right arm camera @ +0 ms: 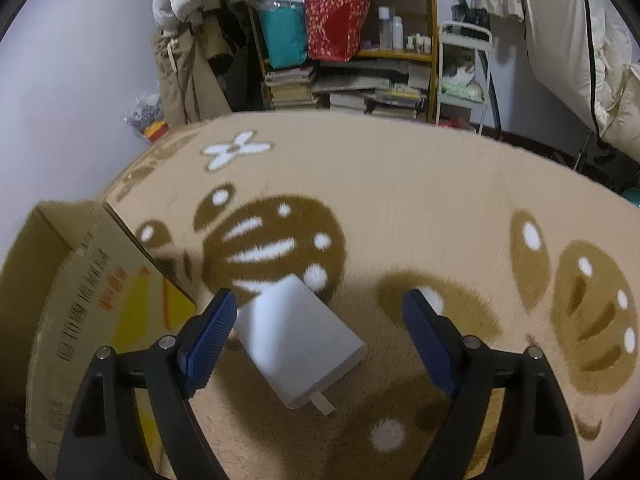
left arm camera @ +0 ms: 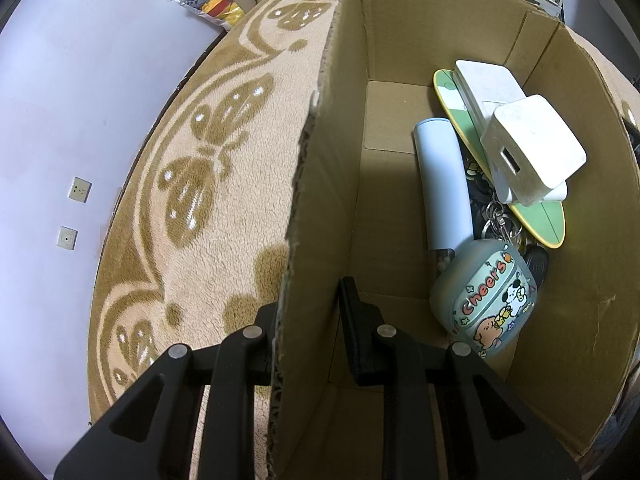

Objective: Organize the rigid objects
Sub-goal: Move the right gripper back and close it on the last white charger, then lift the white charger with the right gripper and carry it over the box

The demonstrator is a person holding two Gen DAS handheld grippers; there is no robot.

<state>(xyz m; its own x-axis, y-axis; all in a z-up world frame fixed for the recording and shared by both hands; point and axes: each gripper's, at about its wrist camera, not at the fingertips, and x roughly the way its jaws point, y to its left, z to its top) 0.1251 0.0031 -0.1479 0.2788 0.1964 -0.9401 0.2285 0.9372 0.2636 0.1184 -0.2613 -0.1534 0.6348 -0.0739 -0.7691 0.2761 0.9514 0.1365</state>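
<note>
the cardboard box [left arm camera: 400,80] stands on the blanket [left arm camera: 208,168]. inside, along its right wall, a charger block [left arm camera: 534,148] rests on a flat case [left arm camera: 490,88], a tube [left arm camera: 442,184] lies left of them, and an earbud case [left arm camera: 486,300] sits nearest. in the right wrist view a power adapter [right arm camera: 298,338] lies on the blanket just right of the box.

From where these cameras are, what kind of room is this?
Most likely a lived-in bedroom or home storage room: a plush patterned blanket covers the surface, a shelf holds books and bottles, and clothes hang by the wall.
</note>
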